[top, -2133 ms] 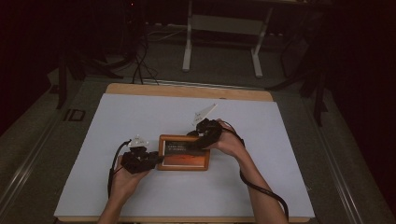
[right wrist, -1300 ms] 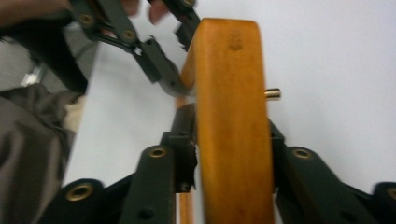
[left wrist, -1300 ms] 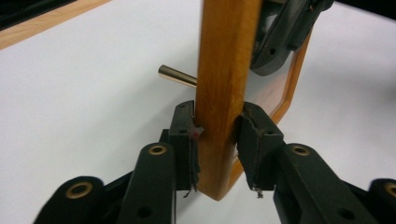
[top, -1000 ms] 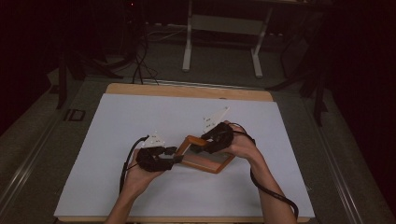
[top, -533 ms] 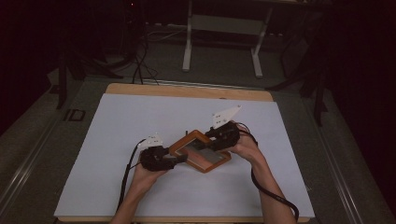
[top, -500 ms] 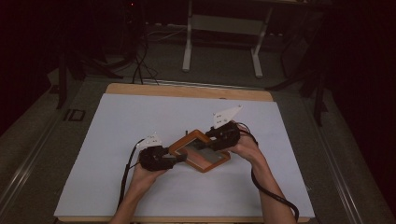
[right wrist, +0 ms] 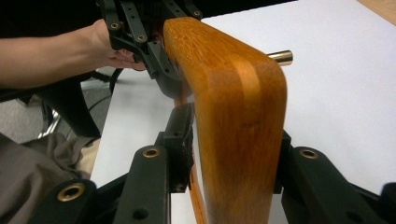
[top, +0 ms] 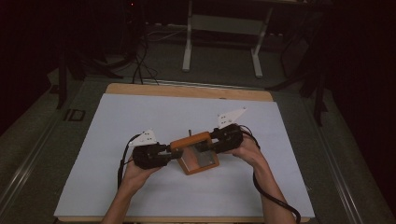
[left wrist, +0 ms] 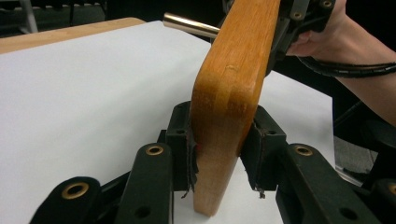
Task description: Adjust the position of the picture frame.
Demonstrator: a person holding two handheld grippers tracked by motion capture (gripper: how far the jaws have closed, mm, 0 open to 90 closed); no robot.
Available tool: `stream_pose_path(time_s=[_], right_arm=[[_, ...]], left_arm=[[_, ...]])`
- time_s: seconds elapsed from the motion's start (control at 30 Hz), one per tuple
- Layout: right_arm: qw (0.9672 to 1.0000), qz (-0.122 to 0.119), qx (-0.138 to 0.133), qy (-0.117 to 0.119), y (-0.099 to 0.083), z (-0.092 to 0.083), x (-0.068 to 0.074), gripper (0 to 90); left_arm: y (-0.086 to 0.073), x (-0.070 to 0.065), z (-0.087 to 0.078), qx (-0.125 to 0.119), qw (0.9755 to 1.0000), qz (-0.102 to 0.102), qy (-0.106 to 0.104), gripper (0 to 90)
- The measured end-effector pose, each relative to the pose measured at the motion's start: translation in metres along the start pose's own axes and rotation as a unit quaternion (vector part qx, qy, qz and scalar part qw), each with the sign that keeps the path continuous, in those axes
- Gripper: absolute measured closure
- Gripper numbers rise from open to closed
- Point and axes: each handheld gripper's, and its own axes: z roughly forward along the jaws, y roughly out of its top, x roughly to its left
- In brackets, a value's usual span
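Wooden frame [top: 190, 141] held on edge at frame centre.
Left gripper [left wrist: 218, 149] has just closed onto one end; right gripper [right wrist: 233, 154] clamps the other, jaws just widened.

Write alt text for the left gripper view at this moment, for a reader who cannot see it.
The left gripper has its two black jaws clamped on the edge of an orange-brown wooden frame, which stands on edge above the white table cover. At the far end, the right gripper, held in a hand, grips the same frame, and a brass-coloured rod sticks out behind it.
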Motion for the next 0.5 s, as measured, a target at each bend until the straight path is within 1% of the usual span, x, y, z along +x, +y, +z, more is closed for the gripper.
stream_pose_path(time_s=[0.03,0.1,0.13,0.17,0.2,0.23,0.27,0.3,0.33,0.37,0.4,0.43,0.47,0.5], right_arm=[[0.9999,0.008,-0.010,-0.004,-0.004,-0.001,0.001,63.4],[0.9998,0.012,-0.013,-0.006,-0.006,-0.001,0.002,63.0],[0.9997,0.015,-0.016,-0.012,-0.008,-0.002,0.004,62.7],[0.9993,0.024,-0.024,-0.018,-0.013,-0.003,0.006,62.1],[0.9993,0.024,-0.024,-0.018,-0.013,-0.003,0.006,62.1],[0.9989,0.029,-0.025,-0.026,-0.017,-0.004,0.007,61.4],[0.9989,0.029,-0.025,-0.026,-0.017,-0.004,0.007,61.4],[0.9985,0.035,-0.027,-0.031,-0.021,-0.005,0.009,61.2],[0.9985,0.035,-0.027,-0.031,-0.021,-0.005,0.009,61.2],[0.9980,0.042,-0.027,-0.038,-0.026,-0.004,0.011,61.3],[0.9980,0.042,-0.027,-0.038,-0.026,-0.004,0.011,61.3],[0.9974,0.051,-0.026,-0.044,-0.029,-0.002,0.015,61.7],[0.9974,0.051,-0.026,-0.044,-0.029,-0.002,0.015,61.7],[0.9964,0.061,-0.038,-0.045,-0.032,-0.002,0.018,62.7]], left_arm=[[0.002,-0.001,0.001,0.002,1.0000,0.003,0.001,67.2],[0.002,-0.001,0.002,0.004,1.0000,0.005,0.002,67.1],[0.004,-0.002,0.003,0.005,1.0000,0.008,0.003,67.0],[0.006,-0.003,0.005,0.007,0.9999,0.010,0.002,66.8],[0.006,-0.003,0.005,0.007,0.9999,0.010,0.002,66.7],[0.009,-0.005,0.007,0.012,0.9998,0.018,0.004,66.8],[0.009,-0.005,0.007,0.012,0.9998,0.018,0.004,66.7],[0.011,-0.006,0.008,0.015,0.9996,0.022,0.004,66.6],[0.011,-0.006,0.008,0.015,0.9996,0.022,0.004,66.5],[0.012,-0.007,0.009,0.015,0.9996,0.022,0.004,66.3],[0.013,-0.007,0.010,0.016,0.9996,0.021,0.005,66.3],[0.014,-0.006,0.009,0.014,0.9997,0.019,0.003,65.7],[0.014,-0.006,0.009,0.014,0.9997,0.019,0.003,65.3],[0.014,-0.006,0.008,0.013,0.9998,0.017,0.002,65.1]])
